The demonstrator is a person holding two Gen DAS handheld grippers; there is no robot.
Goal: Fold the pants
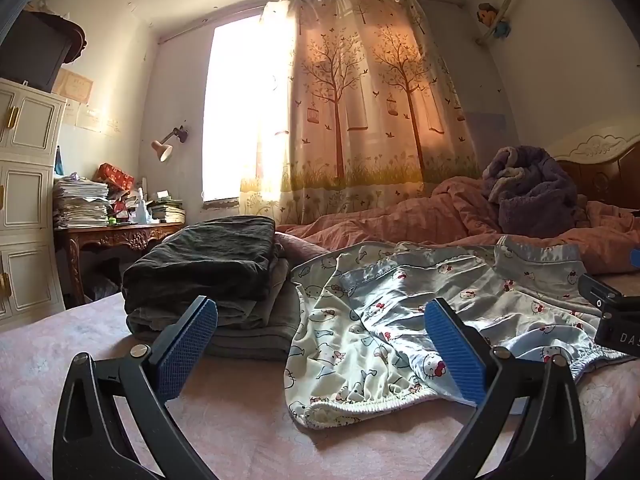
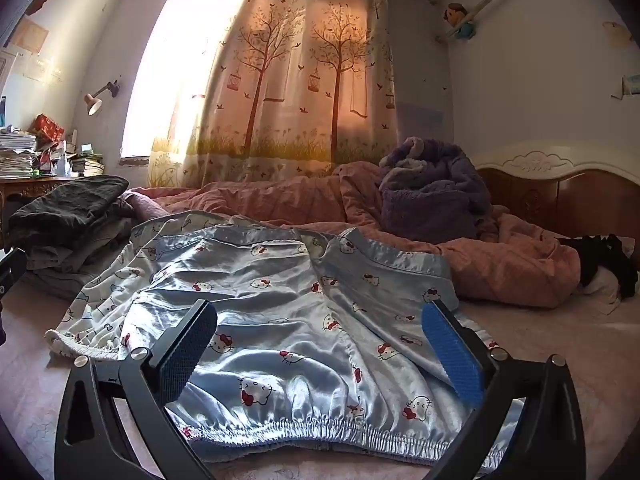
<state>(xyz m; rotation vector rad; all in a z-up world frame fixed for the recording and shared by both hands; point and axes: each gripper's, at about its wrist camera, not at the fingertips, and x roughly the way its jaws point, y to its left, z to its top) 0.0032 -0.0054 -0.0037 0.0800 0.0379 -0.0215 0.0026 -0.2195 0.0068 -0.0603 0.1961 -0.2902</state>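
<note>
Light blue satin pants (image 2: 288,312) with a cartoon cat print lie spread on the pink bed sheet (image 2: 560,344), elastic waistband nearest me. They also show in the left wrist view (image 1: 400,320), with a white printed garment (image 1: 332,344) lying under their left side. My left gripper (image 1: 320,344) is open and empty, low over the sheet at the left end of the waistband. My right gripper (image 2: 320,344) is open and empty, its fingers astride the waistband's middle. The right gripper's body shows at the left wrist view's right edge (image 1: 616,312).
A stack of folded dark and grey clothes (image 1: 208,276) sits on the bed left of the pants. A rumpled pink duvet (image 2: 400,216) and a purple blanket (image 2: 432,196) lie behind. A cluttered wooden desk (image 1: 116,232) and white cabinet (image 1: 24,200) stand left.
</note>
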